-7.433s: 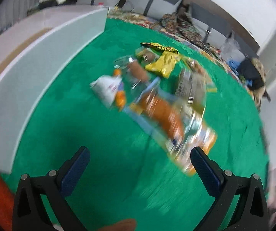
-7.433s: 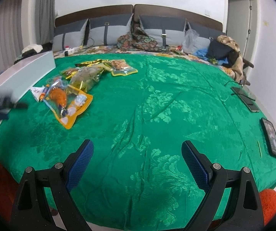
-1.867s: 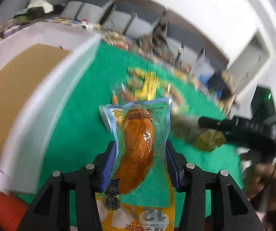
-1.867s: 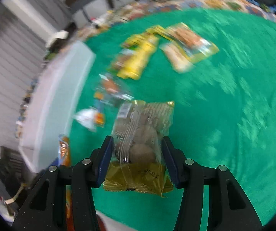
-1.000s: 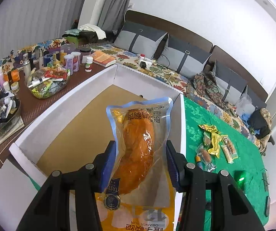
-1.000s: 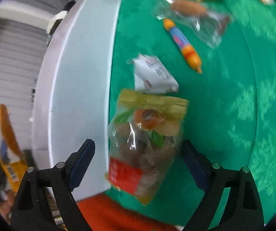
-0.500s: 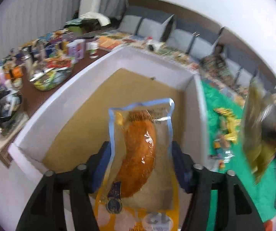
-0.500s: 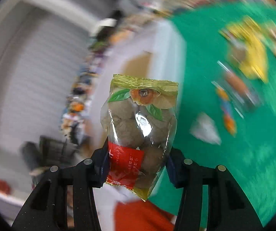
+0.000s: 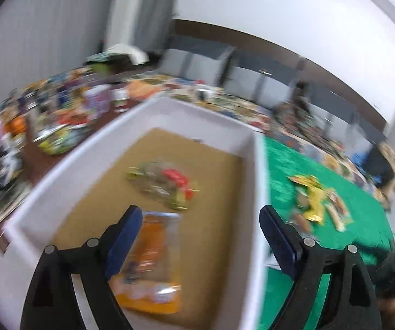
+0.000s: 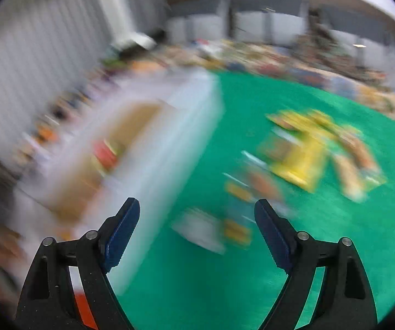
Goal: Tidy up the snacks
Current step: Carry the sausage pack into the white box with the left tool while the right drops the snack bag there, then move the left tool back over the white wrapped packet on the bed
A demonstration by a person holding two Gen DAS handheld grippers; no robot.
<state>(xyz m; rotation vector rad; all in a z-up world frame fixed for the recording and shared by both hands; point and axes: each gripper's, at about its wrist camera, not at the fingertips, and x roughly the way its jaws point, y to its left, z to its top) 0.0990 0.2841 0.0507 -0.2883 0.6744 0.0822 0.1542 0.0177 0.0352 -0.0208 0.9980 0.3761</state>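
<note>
Snack packets of yellow and orange foil [image 10: 304, 156] lie scattered on the green bedspread [image 10: 335, 247], upper right of the empty, wide-apart right gripper [image 10: 196, 217]. The left gripper [image 9: 197, 224], jaws just opened, hangs over the white box [image 9: 248, 220] holding the released orange bun packet [image 9: 153, 261].

Snack packets [image 10: 302, 151] heavily motion-blurred

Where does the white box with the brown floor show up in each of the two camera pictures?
Left wrist view: the white box fills the centre and lower left, with two snack packs lying inside.
Right wrist view: the same box, blurred, is left of centre, seen from outside its long wall.
Shared landmark: the green cloth beside the box, with the yellow snack pack on it.
</note>
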